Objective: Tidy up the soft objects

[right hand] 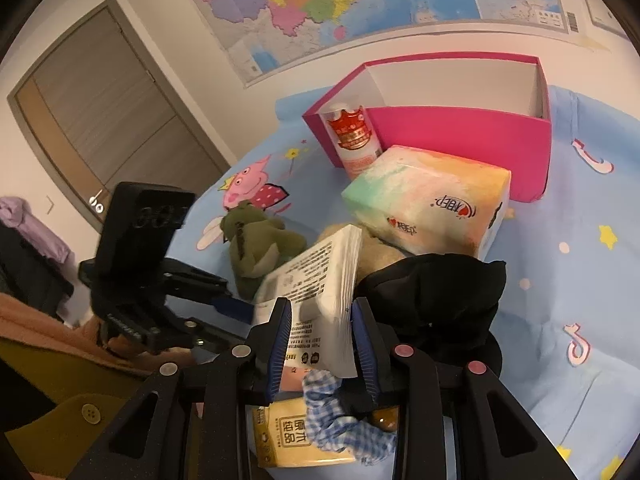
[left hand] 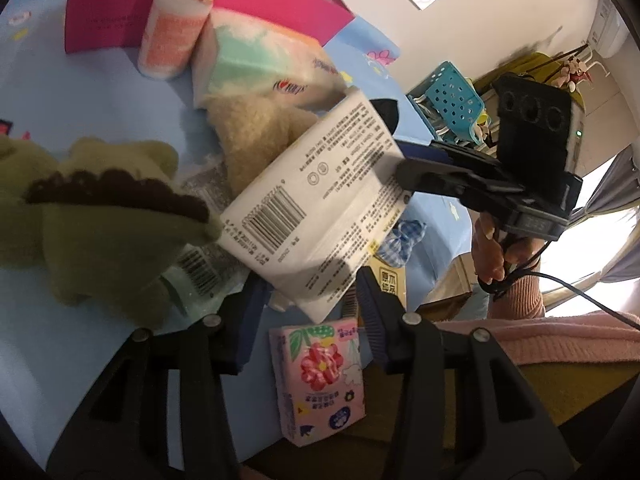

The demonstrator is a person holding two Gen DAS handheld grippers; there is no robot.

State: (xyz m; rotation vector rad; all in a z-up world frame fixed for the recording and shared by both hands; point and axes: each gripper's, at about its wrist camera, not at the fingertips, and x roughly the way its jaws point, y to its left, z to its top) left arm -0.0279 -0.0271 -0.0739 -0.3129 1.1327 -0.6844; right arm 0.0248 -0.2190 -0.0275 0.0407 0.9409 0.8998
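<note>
A white tissue pack (left hand: 316, 204) with a barcode is held off the blue bedsheet. My right gripper (right hand: 322, 330) is shut on its end; the pack (right hand: 320, 280) shows between the blue pads. In the left wrist view the right gripper (left hand: 404, 152) clamps the pack from the right. My left gripper (left hand: 310, 292) is open, its fingers either side of the pack's lower edge. A green dinosaur plush (left hand: 92, 216) lies left, and it also shows in the right wrist view (right hand: 260, 244). A beige plush (left hand: 256, 132) lies behind the pack.
An open pink box (right hand: 460, 128) stands at the back with a bottle (right hand: 356, 140) leaning on it. A pastel tissue pack (right hand: 428, 200) lies in front. Black cloth (right hand: 436, 292), a checked scrunchie (right hand: 340, 416), a yellow pack (right hand: 288, 436) and a pink floral pack (left hand: 320, 376) lie near.
</note>
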